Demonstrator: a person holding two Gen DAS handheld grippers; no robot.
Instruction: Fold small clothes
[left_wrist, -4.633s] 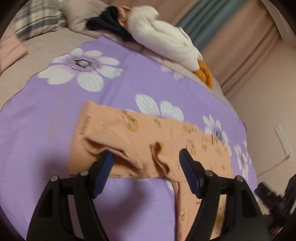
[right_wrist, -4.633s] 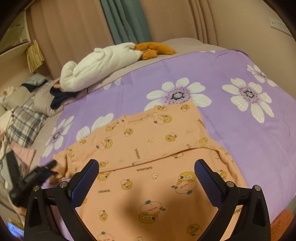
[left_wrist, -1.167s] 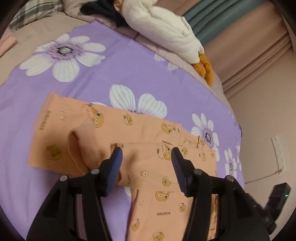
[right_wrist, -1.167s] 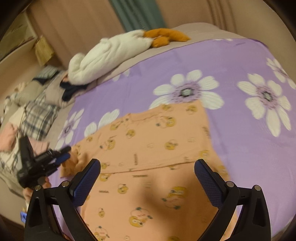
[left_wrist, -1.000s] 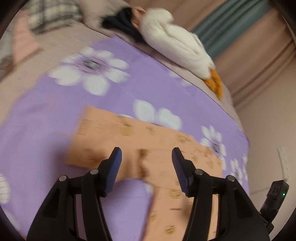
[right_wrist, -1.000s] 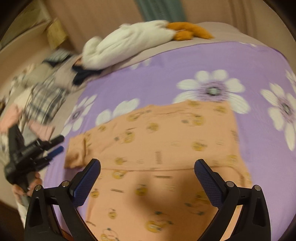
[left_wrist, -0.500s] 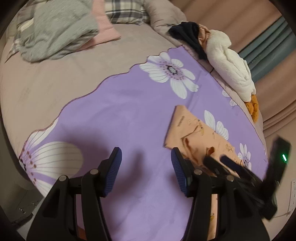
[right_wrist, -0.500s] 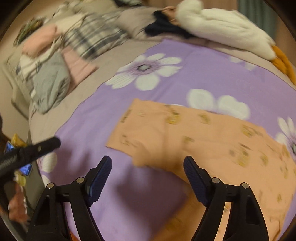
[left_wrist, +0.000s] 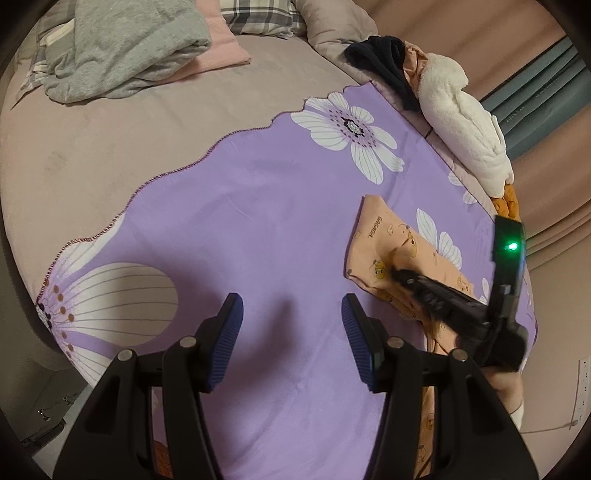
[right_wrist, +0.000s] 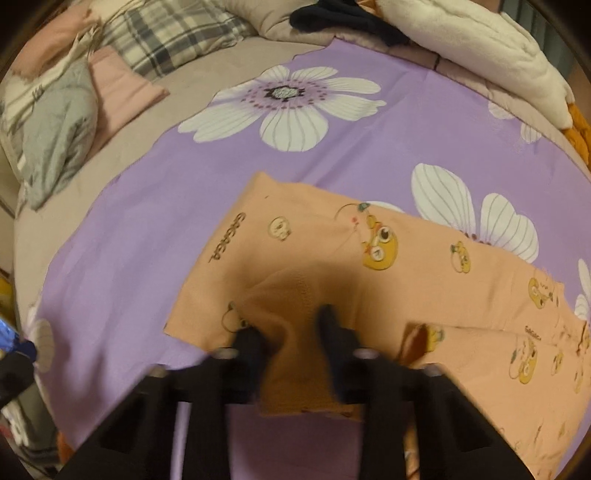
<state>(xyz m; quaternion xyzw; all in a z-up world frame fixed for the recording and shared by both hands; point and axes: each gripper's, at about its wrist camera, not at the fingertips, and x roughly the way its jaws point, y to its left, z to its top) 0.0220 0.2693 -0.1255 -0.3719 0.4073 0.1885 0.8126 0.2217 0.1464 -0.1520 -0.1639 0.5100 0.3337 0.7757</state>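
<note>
An orange garment (right_wrist: 424, 277) printed with small cartoon figures lies flat on a purple flowered sheet (right_wrist: 147, 206). My right gripper (right_wrist: 291, 332) points down at its near left end. Its jaws are closing, with a raised fold of the orange cloth pinched between the blurred fingers. In the left wrist view the same garment (left_wrist: 376, 236) lies at the right, with the right gripper (left_wrist: 397, 275) nipping its edge and a hand behind it. My left gripper (left_wrist: 291, 314) hangs open over bare purple sheet (left_wrist: 258, 206), left of the garment, with nothing between its fingers.
A grey clothing heap (left_wrist: 122, 48), a pink folded piece (left_wrist: 218, 59) and a plaid pillow (left_wrist: 258, 14) lie on the beige bed beyond the sheet. A white plush toy (left_wrist: 465, 125) and a dark garment (left_wrist: 384, 62) lie at the back right. The bed's edge drops off at lower left.
Both grippers swung left along the garment. The right gripper went from wide open to pinching the garment's left end. The left gripper left the garment and now hangs over bare sheet.
</note>
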